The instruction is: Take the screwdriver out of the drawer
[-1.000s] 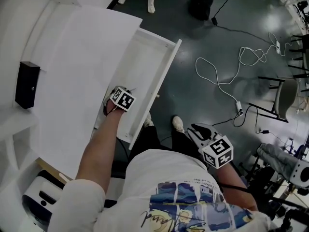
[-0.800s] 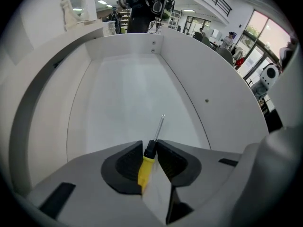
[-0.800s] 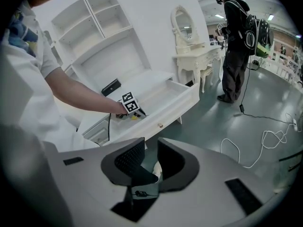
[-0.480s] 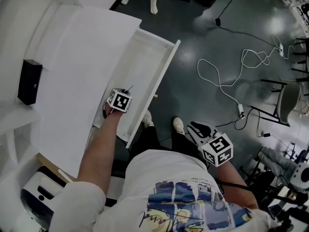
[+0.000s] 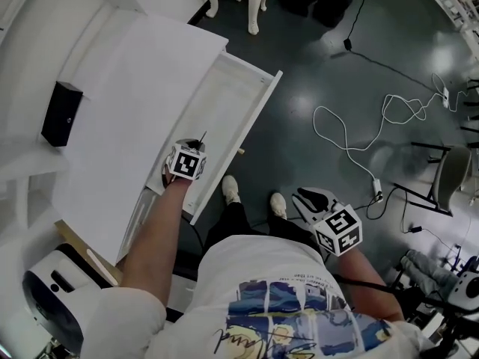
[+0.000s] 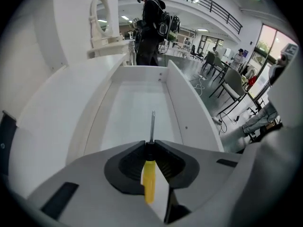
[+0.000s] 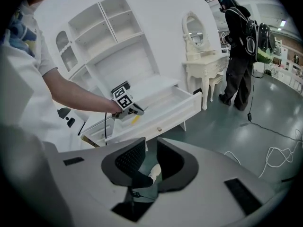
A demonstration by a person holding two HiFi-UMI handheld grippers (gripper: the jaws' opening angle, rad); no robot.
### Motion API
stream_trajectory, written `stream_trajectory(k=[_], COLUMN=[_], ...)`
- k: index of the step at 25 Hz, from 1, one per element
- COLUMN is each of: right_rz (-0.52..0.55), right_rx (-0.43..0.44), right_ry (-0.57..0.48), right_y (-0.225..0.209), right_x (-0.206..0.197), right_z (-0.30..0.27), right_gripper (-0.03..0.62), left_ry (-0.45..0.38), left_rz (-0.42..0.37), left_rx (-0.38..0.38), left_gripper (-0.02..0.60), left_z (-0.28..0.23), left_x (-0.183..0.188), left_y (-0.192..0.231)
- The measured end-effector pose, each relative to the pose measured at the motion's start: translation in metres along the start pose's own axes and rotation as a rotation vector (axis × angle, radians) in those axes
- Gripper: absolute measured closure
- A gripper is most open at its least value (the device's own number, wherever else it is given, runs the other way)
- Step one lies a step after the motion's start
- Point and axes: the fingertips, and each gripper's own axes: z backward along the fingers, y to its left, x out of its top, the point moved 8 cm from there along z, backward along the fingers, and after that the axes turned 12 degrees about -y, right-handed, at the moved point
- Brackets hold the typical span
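Observation:
The screwdriver (image 6: 148,181) has a yellow handle and a thin metal shaft that points ahead over the drawer floor. My left gripper (image 6: 150,144) has its jaws closing on the handle, with the pads pressed against it. In the head view the left gripper (image 5: 194,146) hangs over the near end of the open white drawer (image 5: 251,126), and the shaft of the screwdriver (image 5: 200,138) sticks out past it. My right gripper (image 5: 310,199) is open and empty above the dark floor, right of the drawer. The right gripper view shows the left gripper (image 7: 135,110) with the yellow handle above the drawer (image 7: 165,103).
A black box (image 5: 61,113) lies on the white desk top. The person's shoes (image 5: 230,189) stand just below the drawer front. White cables (image 5: 352,126) lie on the floor and a chair (image 5: 441,163) stands at the right. A person with a backpack (image 7: 241,41) stands by a dressing table (image 7: 203,46).
My left gripper has risen a little from the drawer floor with the screwdriver in it. The right gripper has stayed almost where it was.

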Motion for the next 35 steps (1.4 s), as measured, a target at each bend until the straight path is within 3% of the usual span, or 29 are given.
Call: stream_trajectory(k=[18, 35], right_rz=[0.204, 0.319], right_rx=[0.156, 0.253], right_ry=[-0.080, -0.146], right_y=[0.000, 0.011], right_x=[0.012, 0.004], right_z=[0.020, 0.057], right_gripper=[0.534, 0.562], left_ry=[-0.301, -0.565], left_rz=[0.233, 0.312], left_rx=[0.142, 0.158], left_gripper=[0.512, 0.512], left_z=[0.125, 0.242], left_x=[0.016, 0.023], left_y=[-0.036, -0.143])
